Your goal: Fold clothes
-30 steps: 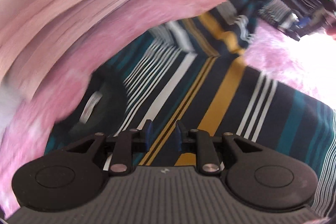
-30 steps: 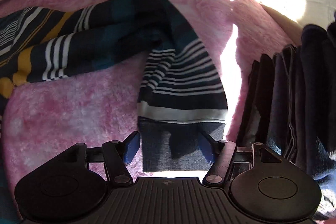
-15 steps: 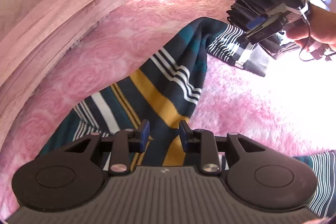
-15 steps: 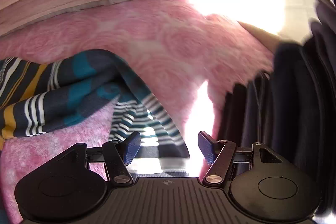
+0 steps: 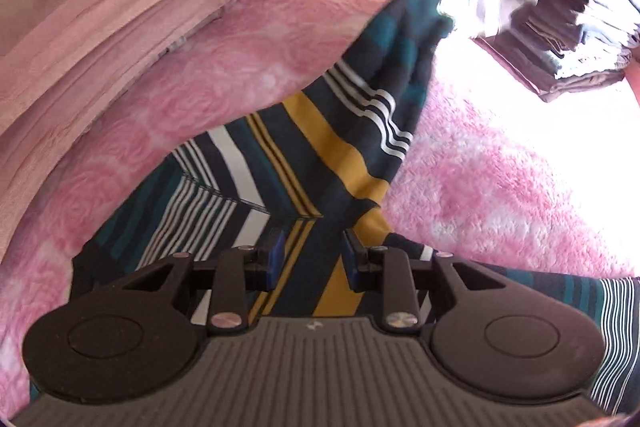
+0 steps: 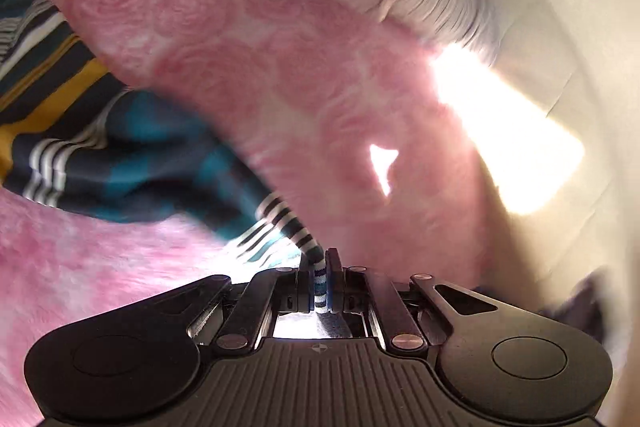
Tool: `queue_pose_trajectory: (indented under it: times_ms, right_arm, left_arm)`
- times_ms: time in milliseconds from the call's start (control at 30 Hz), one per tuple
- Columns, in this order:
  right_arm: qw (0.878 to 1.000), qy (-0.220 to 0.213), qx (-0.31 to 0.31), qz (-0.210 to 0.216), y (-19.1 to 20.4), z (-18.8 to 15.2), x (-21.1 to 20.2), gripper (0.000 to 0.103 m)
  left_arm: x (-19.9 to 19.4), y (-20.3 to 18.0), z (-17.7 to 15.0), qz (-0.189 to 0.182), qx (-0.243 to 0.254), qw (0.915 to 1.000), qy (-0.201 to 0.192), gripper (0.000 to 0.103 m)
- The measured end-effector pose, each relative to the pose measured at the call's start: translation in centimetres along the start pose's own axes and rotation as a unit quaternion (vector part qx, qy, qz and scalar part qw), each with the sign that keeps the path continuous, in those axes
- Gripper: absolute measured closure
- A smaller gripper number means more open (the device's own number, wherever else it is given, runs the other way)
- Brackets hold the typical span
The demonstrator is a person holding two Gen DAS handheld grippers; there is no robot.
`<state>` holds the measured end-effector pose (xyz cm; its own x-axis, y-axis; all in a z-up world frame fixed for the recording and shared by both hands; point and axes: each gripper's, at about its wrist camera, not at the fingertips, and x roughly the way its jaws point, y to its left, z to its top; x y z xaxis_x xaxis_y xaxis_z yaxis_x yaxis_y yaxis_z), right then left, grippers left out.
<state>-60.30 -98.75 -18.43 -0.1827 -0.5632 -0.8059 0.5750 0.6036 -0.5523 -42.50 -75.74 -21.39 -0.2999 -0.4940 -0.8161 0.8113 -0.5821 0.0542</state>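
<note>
With right gripper (image 6: 320, 281) clamped on striped sweater (image 5: 332, 155) cuff and left gripper (image 5: 311, 259) parted above it, thin pinch may slip

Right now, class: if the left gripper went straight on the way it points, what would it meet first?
Probably the striped sweater: the open left gripper points along its body and sleeve. Depth is unclear.

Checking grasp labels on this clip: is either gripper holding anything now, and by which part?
The right gripper is shut on the striped sweater, pinching the cuff end of its sleeve. The left gripper is open over the sweater's body, holding nothing.
</note>
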Motion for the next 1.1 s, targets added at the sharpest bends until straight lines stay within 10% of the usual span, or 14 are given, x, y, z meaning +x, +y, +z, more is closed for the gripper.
queue_pose_trajectory:
  times_ms: [67,167,333,733,1000,1100]
  right_arm:
    - [0.999,0.024,-0.033,-0.022,-1.6,1.8,0.7,0.097]
    - [0.993,0.005,-0.076,-0.087,-2.6,3.9,2.6,0.024]
    - [0.996,-0.026,-0.040,-0.080,-1.4,4.9,2.9,0.024]
    - [0.991,-0.045,0.045,0.119,13.0,-2.7,1.4,0.024]
    - [0.915,-0.089,0.367,0.143,2.0,-4.5,8.6,0.026]
    - [0.884,-0.108,0.437,0.128,-1.9,-3.3,12.4,0.053]
  left_arm:
    - [-0.5,0.5,0.2,0.004,-0.007,1.0000,-0.005,0.077]
    - [-1.3,1.4,0.5,0.014,-0.020,0.9996,-0.015,0.077]
    - [-3.3,3.0,-0.6,0.034,-0.041,0.9984,-0.019,0.075]
    - [-9.8,6.2,-10.6,0.120,-0.122,0.9833,0.061,0.071]
    - [-13.6,6.8,-16.5,0.178,-0.171,0.9638,0.101,0.070]
    - [-13.5,6.2,-16.6,0.189,-0.177,0.9604,0.104,0.070]
